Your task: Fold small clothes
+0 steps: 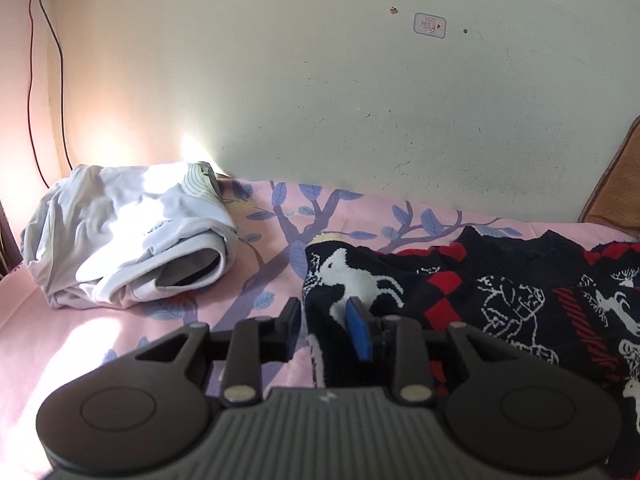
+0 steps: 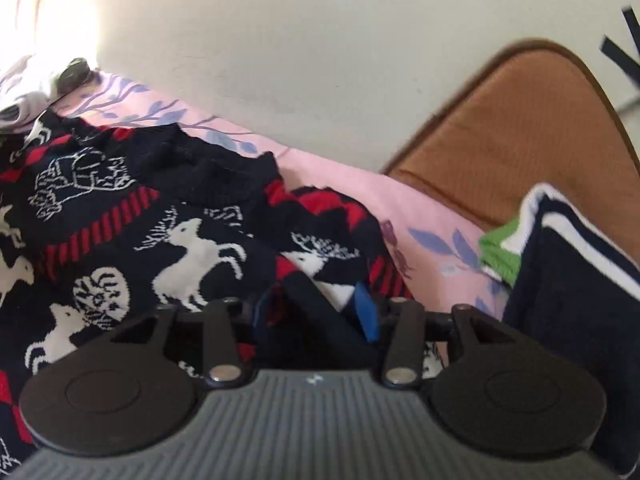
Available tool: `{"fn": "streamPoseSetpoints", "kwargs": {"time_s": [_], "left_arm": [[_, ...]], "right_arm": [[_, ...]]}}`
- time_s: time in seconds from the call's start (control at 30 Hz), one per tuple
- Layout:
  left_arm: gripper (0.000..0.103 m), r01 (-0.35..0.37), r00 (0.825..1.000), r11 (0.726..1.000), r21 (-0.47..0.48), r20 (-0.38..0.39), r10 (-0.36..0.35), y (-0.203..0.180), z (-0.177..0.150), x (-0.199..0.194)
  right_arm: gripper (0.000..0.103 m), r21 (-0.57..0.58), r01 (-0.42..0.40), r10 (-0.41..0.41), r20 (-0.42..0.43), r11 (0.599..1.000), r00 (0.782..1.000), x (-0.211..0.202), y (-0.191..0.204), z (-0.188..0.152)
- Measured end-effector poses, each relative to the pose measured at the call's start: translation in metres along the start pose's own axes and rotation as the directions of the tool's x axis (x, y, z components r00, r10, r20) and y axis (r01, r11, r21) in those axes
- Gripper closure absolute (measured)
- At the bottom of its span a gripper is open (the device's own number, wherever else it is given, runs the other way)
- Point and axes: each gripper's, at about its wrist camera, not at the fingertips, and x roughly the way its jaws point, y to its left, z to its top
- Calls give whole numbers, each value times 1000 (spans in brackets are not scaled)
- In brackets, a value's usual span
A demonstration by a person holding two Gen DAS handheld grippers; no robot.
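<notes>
The dark knitted sweater, black with white reindeer and red diamond bands, lies rumpled on the pink bedsheet with its printed blue leaves and branches, close to the bed's back edge where the sheet meets the pale wall. In the left wrist view the sweater fills the right part of the bed. The left gripper straddles the sweater's left edge: a fold of the dark knit runs up between the two fingers, the blue pad against its right side and the black finger at its left. The gap between the fingers is narrow, but whether they truly pinch the cloth cannot be told.

In the right wrist view the right gripper sits at the sweater's right end, its fingers about half apart with a dark, red-edged fold of the knit between them; the blue pads do not visibly press on it.

Toward the bed's back left corner lies a loosely folded pale grey garment in sunlight. At the right side lies a stack of folded clothes, a navy piece with white stripes over a green one. Behind it a brown cushion leans against the wall. Thin cables hang down the wall at the left corner.
</notes>
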Motion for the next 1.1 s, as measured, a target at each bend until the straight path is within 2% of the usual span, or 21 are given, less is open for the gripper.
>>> {"fn": "streamPoseSetpoints", "kwargs": {"time_s": [0.1, 0.17, 0.27, 0.37, 0.43, 0.5, 0.57, 0.63, 0.77, 0.83, 0.97, 1.03, 1.07, 1.1], "left_arm": [[70, 20, 999, 1000, -14, 30, -19, 2, 0, -6], [65, 26, 998, 1000, -1, 59, -26, 2, 0, -13], [60, 26, 994, 999, 45, 103, -31, -7, 0, -26], [56, 55, 986, 994, 90, 152, -68, -18, -1, -42], [54, 80, 981, 990, 118, 167, -99, -24, -3, -49], [54, 104, 977, 983, 151, 170, -130, -33, -6, -53], [54, 111, 976, 978, 178, 165, -140, -39, -10, -53], [54, 110, 977, 975, 193, 157, -142, -43, -12, -52], [53, 110, 979, 976, 188, 149, -139, -40, -15, -50], [53, 109, 980, 978, 180, 143, -136, -37, -15, -48], [51, 121, 983, 980, 156, 117, -140, -33, -14, -43], [51, 128, 985, 981, 144, 99, -143, -32, -14, -40], [51, 129, 985, 982, 137, 93, -142, -31, -14, -39], [51, 130, 986, 983, 130, 91, -142, -30, -13, -39]], "right_arm": [[55, 122, 21, -29, 60, 992, 998, -36, -31, -5], [55, 173, 78, -97, 107, 982, 989, -73, -50, -14], [55, 279, 115, -163, 153, 953, 975, -124, -78, -37], [55, 378, 147, -219, 156, 914, 963, -159, -93, -67], [55, 429, 143, -224, 146, 892, 964, -177, -93, -91], [55, 425, 153, -220, 113, 892, 969, -183, -85, -111], [55, 374, 219, -257, 54, 901, 965, -183, -71, -131], [55, 353, 245, -264, 7, 903, 964, -182, -61, -146], [55, 220, 287, -287, -35, 932, 957, -174, -41, -155], [55, 181, 285, -276, -74, 941, 958, -168, -37, -157], [53, 219, 202, -178, -121, 955, 976, -170, -36, -170], [55, 255, 197, -162, -150, 947, 975, -168, -35, -180], [71, 291, 173, -141, -130, 941, 981, -171, -38, -184], [94, 329, 152, -117, -123, 932, 986, -174, -44, -186]]}}
